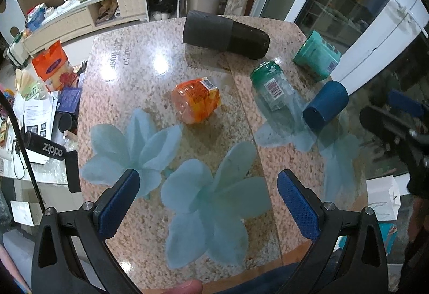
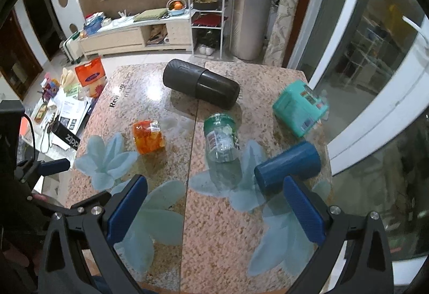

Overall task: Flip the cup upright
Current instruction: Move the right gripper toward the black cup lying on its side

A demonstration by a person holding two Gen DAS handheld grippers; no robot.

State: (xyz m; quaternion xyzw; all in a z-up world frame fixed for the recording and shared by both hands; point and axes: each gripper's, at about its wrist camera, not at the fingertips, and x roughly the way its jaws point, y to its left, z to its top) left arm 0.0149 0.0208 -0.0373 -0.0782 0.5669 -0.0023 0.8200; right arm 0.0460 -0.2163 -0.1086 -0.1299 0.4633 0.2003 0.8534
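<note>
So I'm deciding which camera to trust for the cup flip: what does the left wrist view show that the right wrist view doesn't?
Only the left wrist view: the open left claw over the flower print, and a fingertip at the bottom edge.

Only the right wrist view: the open right claw, with the blue cup just beyond its right finger.

Both: the cup lying on its side on the table, the black flask, green-capped jar, orange packet and teal container.

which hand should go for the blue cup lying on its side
Right. The blue cup lies just ahead of the open right gripper, near its right finger. The left gripper is farther away, facing the table's middle.
</note>
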